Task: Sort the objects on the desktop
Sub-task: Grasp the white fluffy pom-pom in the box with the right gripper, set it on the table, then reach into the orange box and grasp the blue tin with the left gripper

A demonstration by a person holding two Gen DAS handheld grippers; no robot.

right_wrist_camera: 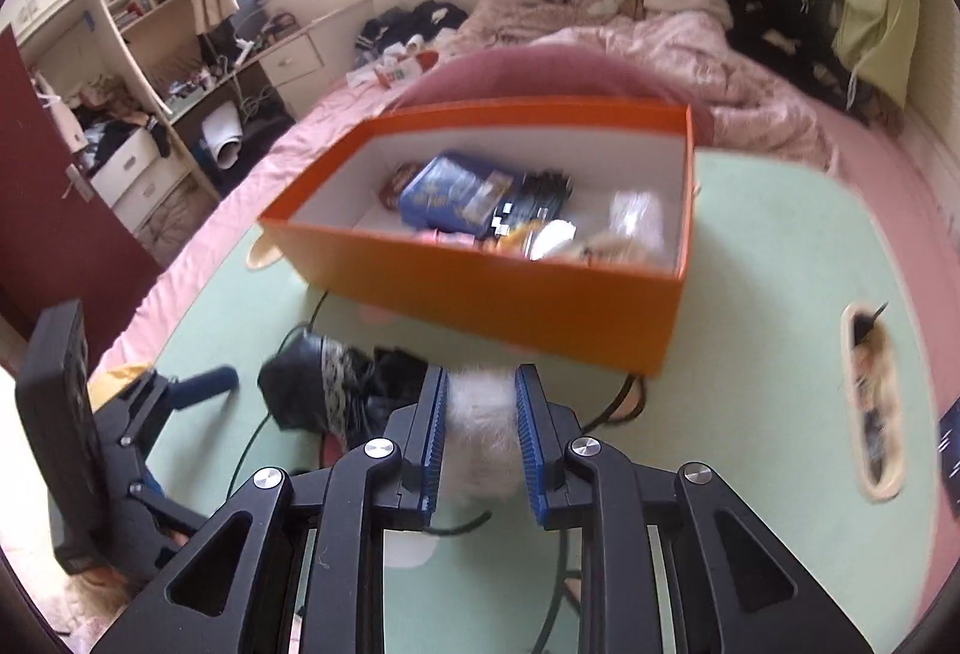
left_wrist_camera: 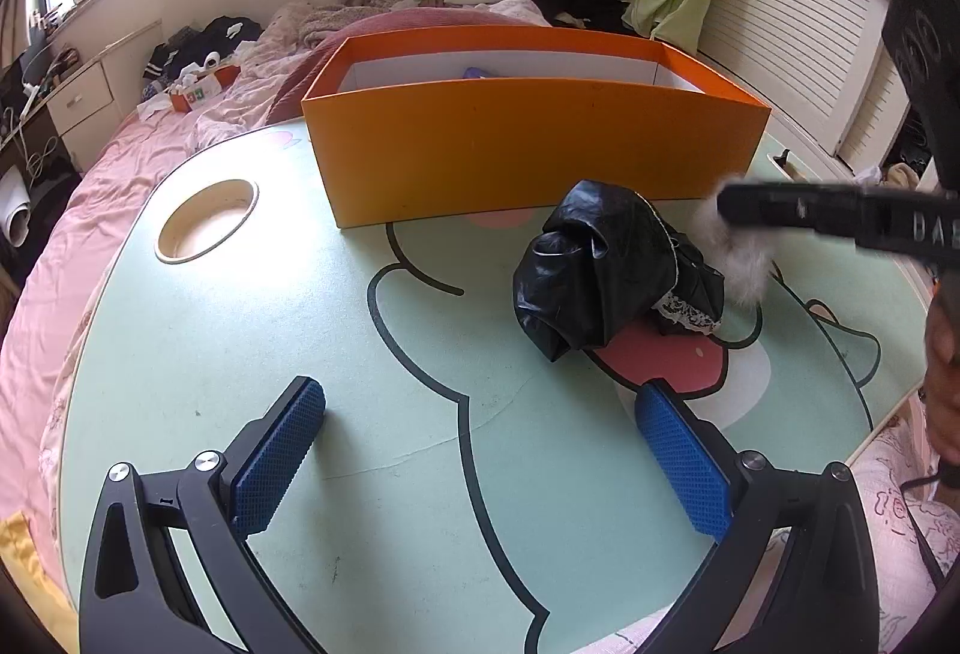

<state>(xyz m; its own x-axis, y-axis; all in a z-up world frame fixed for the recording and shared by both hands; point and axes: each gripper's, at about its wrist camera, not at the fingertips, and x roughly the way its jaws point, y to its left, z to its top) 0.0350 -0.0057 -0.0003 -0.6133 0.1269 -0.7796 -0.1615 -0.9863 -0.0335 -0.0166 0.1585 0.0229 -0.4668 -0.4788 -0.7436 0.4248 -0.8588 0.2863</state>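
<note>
Right hand-held gripper [right_wrist_camera: 480, 405]: clamping fluffy white fur pompom [right_wrist_camera: 480, 414]
Left hand-held gripper [left_wrist_camera: 480, 450]: open over bare mint bench [left_wrist_camera: 240, 342]
Orange cardboard box [left_wrist_camera: 528, 144]: twelve o'clock

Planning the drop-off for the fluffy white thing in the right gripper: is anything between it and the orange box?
Nothing visible blocks it. The right gripper is shut on the white fluffy piece, and only bare table lies ahead to the orange box. The black bundle sits off to the side. The box's near wall must be cleared.
</note>
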